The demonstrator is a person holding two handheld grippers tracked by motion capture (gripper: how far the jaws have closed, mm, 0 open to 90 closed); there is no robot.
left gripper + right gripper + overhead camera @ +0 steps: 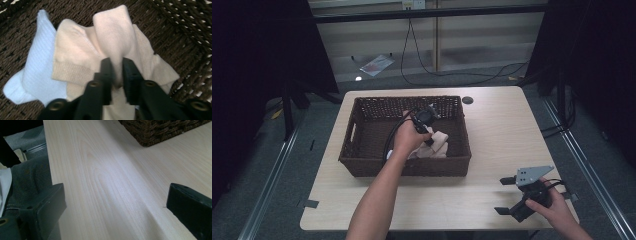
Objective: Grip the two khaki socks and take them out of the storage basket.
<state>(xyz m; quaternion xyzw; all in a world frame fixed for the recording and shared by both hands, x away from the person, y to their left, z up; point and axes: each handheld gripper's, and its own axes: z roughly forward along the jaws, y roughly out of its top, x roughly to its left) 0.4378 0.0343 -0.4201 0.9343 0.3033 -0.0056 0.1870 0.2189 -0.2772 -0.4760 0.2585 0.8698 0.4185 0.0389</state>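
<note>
The left gripper (117, 72) reaches down into the brown wicker basket (357, 165), which stands on the left half of the pale wooden table (502, 130). Its jaws are pressed together on a raised fold of the cream sock (110, 32), pinching the cloth between the pads; the rest of the sock spreads out beyond and to both sides of the jaw tips. In the high view the cream sock (439, 142) lies in the basket's near right part, just under the left hand (407, 137). A pale blue sock (37, 72) lies touching it on the left, partly beneath it. The right gripper (512, 196) rests at the table's near right corner, well apart from the basket, its jaws spread wide over bare wood.
</note>
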